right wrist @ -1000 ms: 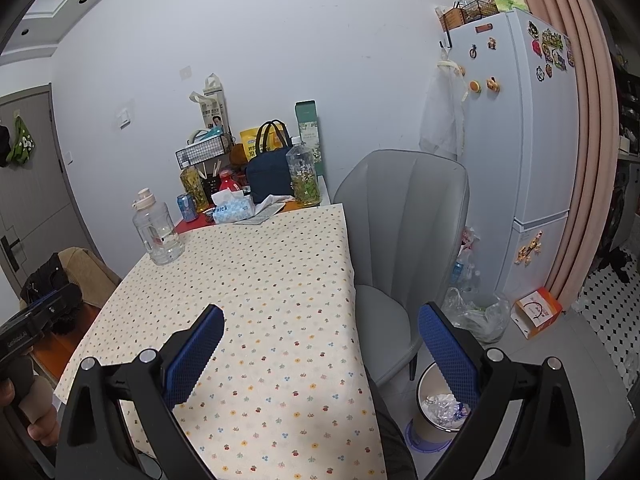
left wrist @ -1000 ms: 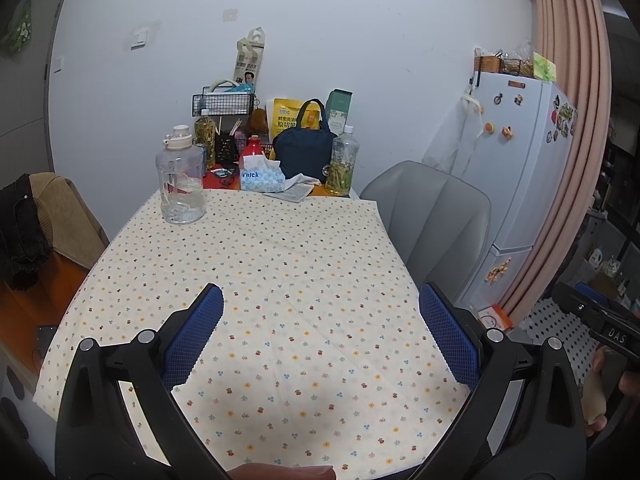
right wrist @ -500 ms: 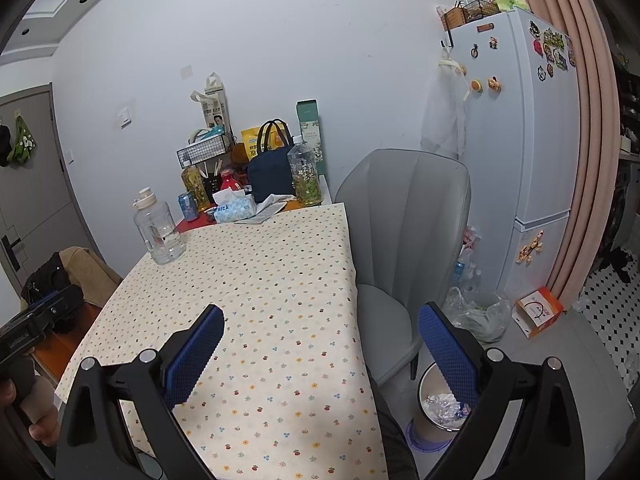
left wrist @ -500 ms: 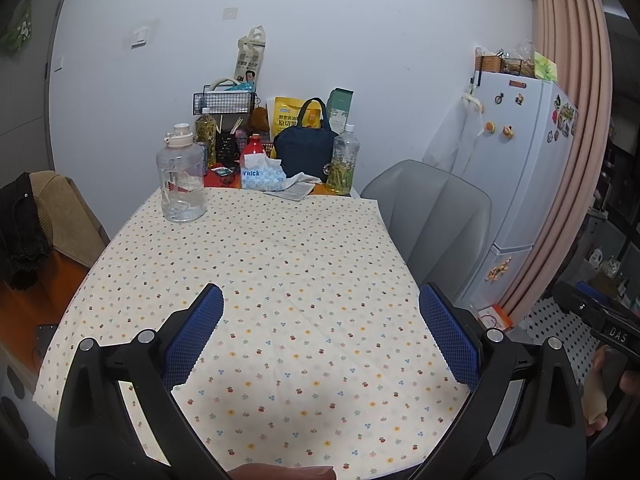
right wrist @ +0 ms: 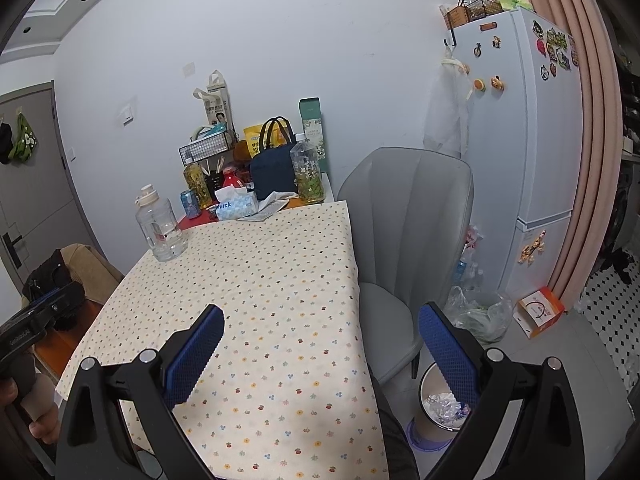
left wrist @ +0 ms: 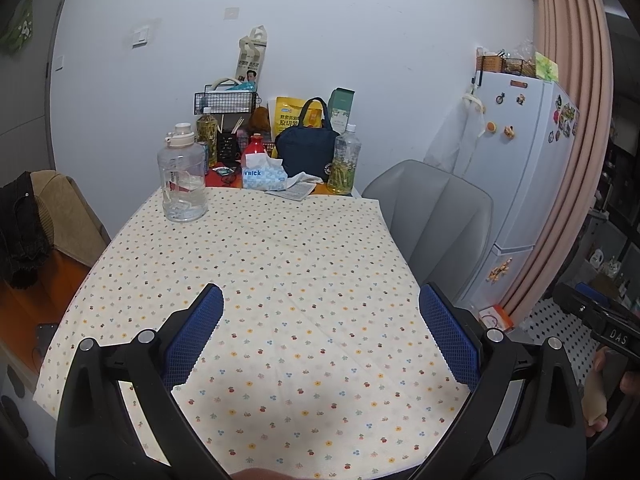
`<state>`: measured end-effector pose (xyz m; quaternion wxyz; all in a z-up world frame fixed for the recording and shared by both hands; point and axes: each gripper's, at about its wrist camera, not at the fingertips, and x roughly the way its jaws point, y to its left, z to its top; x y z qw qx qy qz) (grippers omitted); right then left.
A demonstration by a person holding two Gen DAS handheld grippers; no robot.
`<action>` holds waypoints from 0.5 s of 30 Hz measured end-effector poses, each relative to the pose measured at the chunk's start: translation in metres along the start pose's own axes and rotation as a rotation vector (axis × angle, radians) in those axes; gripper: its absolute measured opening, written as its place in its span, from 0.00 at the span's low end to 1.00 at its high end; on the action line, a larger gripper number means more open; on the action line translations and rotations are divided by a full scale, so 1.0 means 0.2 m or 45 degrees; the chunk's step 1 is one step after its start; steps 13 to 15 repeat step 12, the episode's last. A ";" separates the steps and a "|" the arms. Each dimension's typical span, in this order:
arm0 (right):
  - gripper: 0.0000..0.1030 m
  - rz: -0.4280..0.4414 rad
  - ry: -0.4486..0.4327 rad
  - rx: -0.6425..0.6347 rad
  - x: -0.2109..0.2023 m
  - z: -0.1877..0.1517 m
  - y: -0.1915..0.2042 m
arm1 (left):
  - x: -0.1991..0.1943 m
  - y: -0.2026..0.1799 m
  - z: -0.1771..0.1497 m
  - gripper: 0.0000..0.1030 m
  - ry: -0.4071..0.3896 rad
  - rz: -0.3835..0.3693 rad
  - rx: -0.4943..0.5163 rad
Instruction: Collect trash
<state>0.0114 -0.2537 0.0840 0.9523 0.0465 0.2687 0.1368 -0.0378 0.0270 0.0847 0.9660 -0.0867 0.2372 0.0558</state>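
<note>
Jaws of both the left gripper [left wrist: 321,334] and right gripper [right wrist: 320,346] gape wide and empty above the floral-cloth desk [left wrist: 280,264]. Crumpled white paper [left wrist: 298,184] lies at the far edge, well beyond them; a level forward reach seems best. The round bin [right wrist: 434,404] sits just below the right gripper.

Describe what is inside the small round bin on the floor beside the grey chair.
The round bin holds crumpled white and clear scraps near its top. The right hand-held gripper crosses in front of part of the opening, so the rest of the contents and anything deeper is hidden.
</note>
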 end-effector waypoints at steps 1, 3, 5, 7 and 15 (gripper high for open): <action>0.93 0.000 -0.001 0.001 0.00 0.00 0.00 | 0.00 0.00 0.00 0.94 0.001 0.000 0.002; 0.93 0.001 0.001 0.002 0.00 0.00 0.00 | 0.01 0.00 -0.01 0.94 0.007 0.000 0.009; 0.93 0.002 0.003 0.002 0.00 0.00 -0.01 | 0.02 0.01 0.00 0.94 0.012 -0.004 0.009; 0.93 0.004 0.009 0.001 0.01 0.00 -0.02 | 0.03 0.01 0.00 0.94 0.021 -0.014 0.015; 0.93 0.018 0.059 -0.011 0.08 -0.03 -0.02 | 0.09 0.03 -0.01 0.94 0.066 -0.029 -0.005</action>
